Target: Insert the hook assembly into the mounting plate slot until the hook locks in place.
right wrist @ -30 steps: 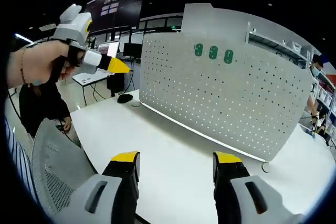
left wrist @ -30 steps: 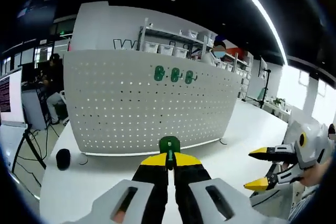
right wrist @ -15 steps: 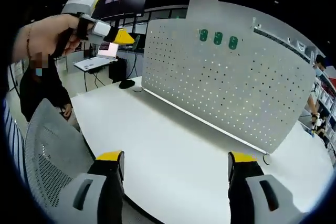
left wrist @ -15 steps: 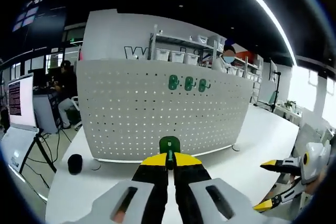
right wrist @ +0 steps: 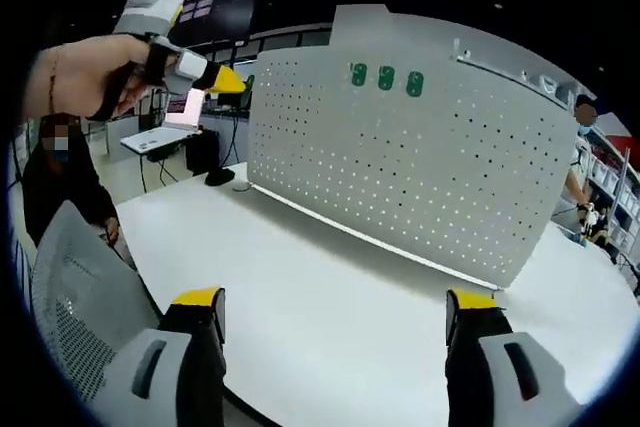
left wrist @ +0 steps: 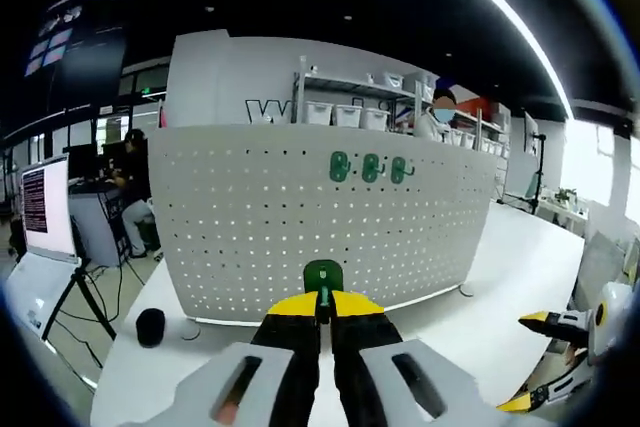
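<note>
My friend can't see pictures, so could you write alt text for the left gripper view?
A yellow-tipped left claw pinches a green hook before a white pegboard standing on a white table. Three green hooks already hang near the board's top.

Green hook (left wrist: 322,274) mostly buried between the left gripper (left wrist: 322,309) jaws; right gripper (left wrist: 560,362) cut off at four o'clock.
</note>
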A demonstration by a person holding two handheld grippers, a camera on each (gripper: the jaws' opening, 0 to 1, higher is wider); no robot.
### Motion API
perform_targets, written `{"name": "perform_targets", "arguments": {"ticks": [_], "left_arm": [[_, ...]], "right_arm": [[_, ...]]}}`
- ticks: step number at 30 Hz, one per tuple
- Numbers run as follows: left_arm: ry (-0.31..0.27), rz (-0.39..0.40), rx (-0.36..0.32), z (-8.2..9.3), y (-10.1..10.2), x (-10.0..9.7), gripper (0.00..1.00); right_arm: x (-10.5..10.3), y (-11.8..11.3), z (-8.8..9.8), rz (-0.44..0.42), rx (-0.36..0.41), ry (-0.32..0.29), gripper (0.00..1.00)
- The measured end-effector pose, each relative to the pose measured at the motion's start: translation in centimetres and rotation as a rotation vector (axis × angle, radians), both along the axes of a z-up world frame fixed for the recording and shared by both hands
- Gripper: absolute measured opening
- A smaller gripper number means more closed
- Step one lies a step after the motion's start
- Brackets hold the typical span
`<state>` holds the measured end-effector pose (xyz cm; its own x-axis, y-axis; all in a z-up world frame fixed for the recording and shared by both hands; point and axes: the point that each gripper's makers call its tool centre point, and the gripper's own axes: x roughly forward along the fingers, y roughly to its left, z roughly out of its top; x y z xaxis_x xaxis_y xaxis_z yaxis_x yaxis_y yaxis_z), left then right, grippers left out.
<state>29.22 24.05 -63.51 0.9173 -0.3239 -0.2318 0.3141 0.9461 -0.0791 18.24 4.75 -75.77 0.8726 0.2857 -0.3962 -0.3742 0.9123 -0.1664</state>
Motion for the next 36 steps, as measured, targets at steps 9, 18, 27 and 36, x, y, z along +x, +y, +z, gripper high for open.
{"name": "perform_targets", "arguments": {"ticks": [9, 18, 27, 36], "left_arm": [[-0.027, 0.016, 0.029, 0.5, -0.7, 2.1, 0.02], [-0.033, 0.045, 0.024, -0.1, -0.4, 3.7, 0.02], [-0.064, 0.04, 0.035, 1.2, -1.1, 6.3, 0.02], [-0.115, 0.039, 0.047, 3.4, -2.0, 10.1, 0.02]], "right_arm": [[-0.1, 0.5, -2.4, 0.023, -0.062, 0.057, 0.87], [0.4, 0.8, -1.1, 0.01, 0.065, 0.015, 0.82], [0.3, 0.9, -2.5, 0.017, 0.045, 0.09, 0.83], [1.1, -0.4, -1.8, -0.039, 0.066, 0.091, 0.82]]}}
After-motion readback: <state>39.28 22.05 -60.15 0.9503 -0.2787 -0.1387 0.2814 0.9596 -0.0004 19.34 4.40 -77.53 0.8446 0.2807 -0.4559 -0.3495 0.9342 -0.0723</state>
